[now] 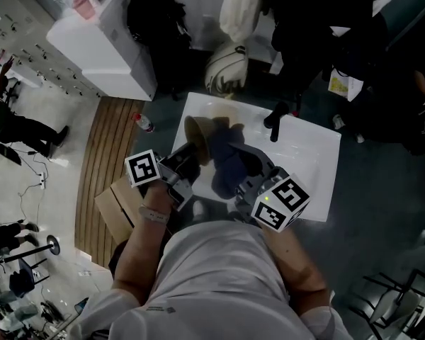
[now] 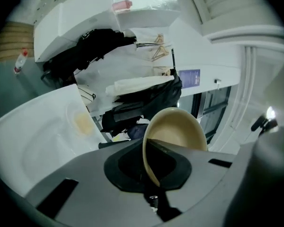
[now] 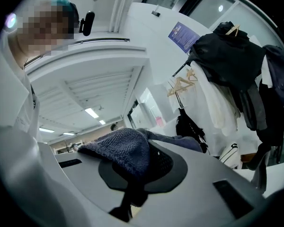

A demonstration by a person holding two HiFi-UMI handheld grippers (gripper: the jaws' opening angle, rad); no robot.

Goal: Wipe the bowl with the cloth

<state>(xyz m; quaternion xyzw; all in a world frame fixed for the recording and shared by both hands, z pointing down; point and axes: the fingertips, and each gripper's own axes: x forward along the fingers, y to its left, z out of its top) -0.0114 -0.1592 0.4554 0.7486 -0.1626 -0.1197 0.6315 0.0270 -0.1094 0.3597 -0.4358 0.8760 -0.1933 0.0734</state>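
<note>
Holding the tan bowl [image 2: 177,129] tipped on edge above the white surface [image 1: 313,154], rim clamped in my left gripper [image 2: 149,176], I had the blue cloth [image 3: 119,150], pinched in my right gripper [image 3: 132,178], just right of the bowl's hollow, which seemed to face it.

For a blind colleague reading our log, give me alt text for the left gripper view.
The left tongs grip the rim of a tan bowl, holding it tilted on edge. A white table lies at left, dark bags behind.
</note>
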